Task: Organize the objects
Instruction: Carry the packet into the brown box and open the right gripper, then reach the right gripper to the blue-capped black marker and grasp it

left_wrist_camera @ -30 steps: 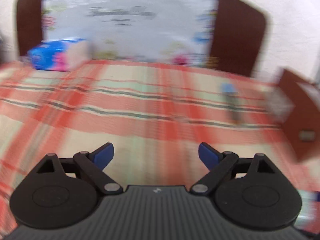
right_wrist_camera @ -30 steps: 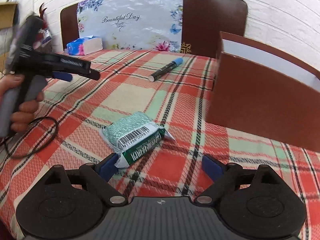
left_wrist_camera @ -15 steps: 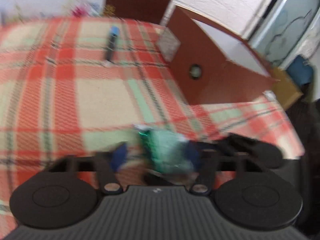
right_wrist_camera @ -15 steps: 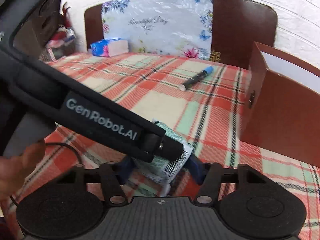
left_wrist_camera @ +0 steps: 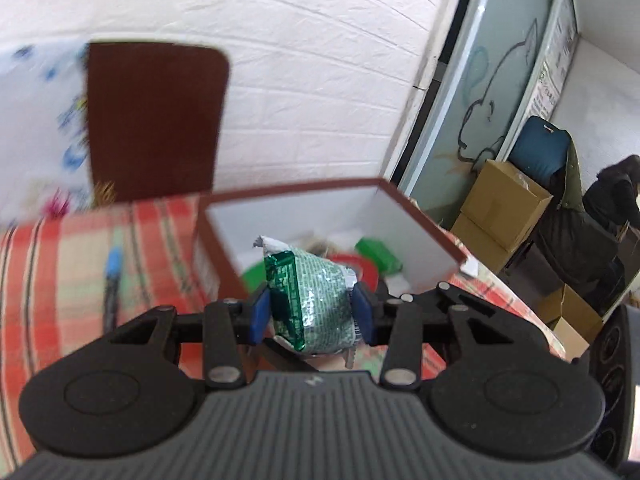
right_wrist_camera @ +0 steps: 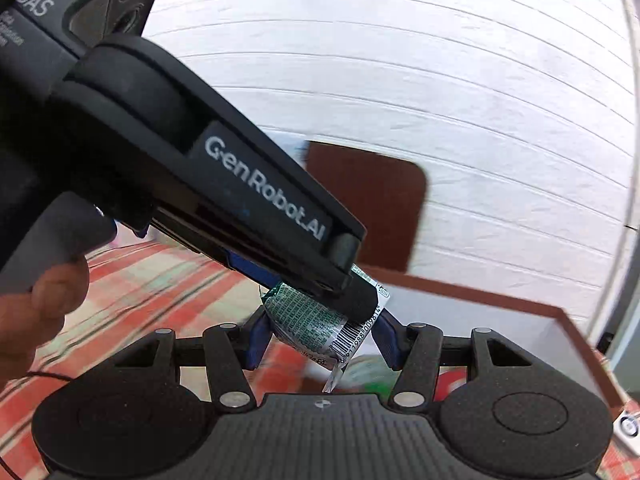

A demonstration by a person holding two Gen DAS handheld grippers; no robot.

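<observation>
Green foil packet pinched by both tools above brown box; might tear if pulled apart.

Green packet pinched between both grippers' jaws, brown box just behind

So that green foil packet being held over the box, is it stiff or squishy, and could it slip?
The green packet probably gives a little: its foil looks crinkled between the left hand-held gripper pads. It seems light, since the pinch holds it aloft over the brown box. The shiny wrapper might be slippery.
</observation>
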